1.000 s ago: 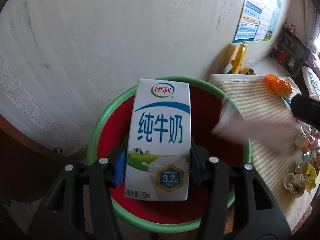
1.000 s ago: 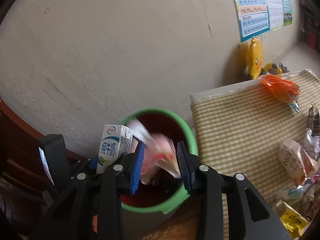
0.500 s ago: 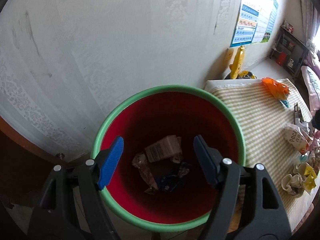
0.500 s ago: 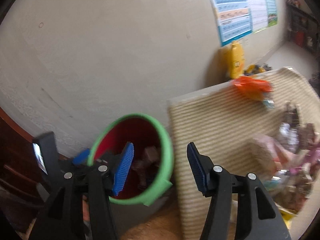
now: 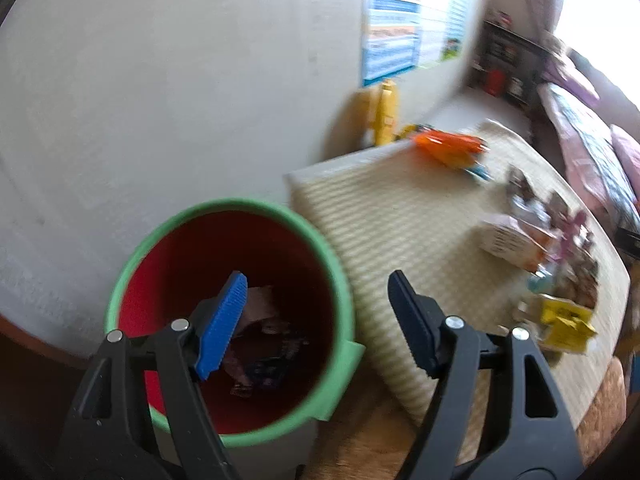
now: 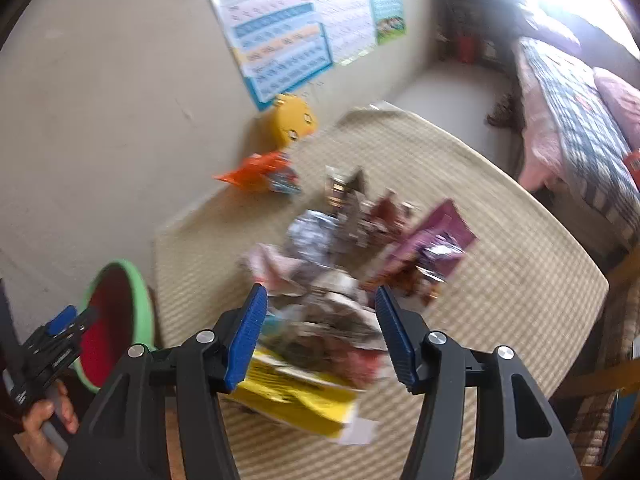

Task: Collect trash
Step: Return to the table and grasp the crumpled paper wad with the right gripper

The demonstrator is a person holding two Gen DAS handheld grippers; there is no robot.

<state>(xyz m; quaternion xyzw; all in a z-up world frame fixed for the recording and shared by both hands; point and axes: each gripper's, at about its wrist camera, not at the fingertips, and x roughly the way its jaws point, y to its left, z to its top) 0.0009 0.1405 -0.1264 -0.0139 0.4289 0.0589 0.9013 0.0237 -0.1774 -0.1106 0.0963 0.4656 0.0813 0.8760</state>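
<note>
A red bin with a green rim (image 5: pixel 240 204) stands beside the table, with wrappers and a carton (image 5: pixel 264 344) lying in its bottom. My left gripper (image 5: pixel 316 280) is open and holds nothing; it hangs over the bin's right edge. In the right wrist view the same bin (image 6: pixel 140 280) sits at the lower left, with the left gripper (image 6: pixel 60 320) and a hand (image 6: pixel 44 416) beside it. My right gripper (image 6: pixel 320 292) is open and holds nothing above a blurred pile of wrappers (image 6: pixel 344 240). A yellow packet (image 6: pixel 296 392) lies nearest. An orange bag (image 6: pixel 256 170) lies at the table's far edge.
The table wears a beige striped cloth (image 6: pixel 500 280). A yellow toy (image 6: pixel 294 122) leans on the wall under posters (image 6: pixel 280 20). A bed with a checked cover (image 6: pixel 580 112) stands at the right. Wooden chair parts (image 6: pixel 600 380) are at the table's near right.
The left gripper let go of the milk carton over the bin and swung right. The right gripper released a wrapper at the bin and swept right to above the trash pile.
</note>
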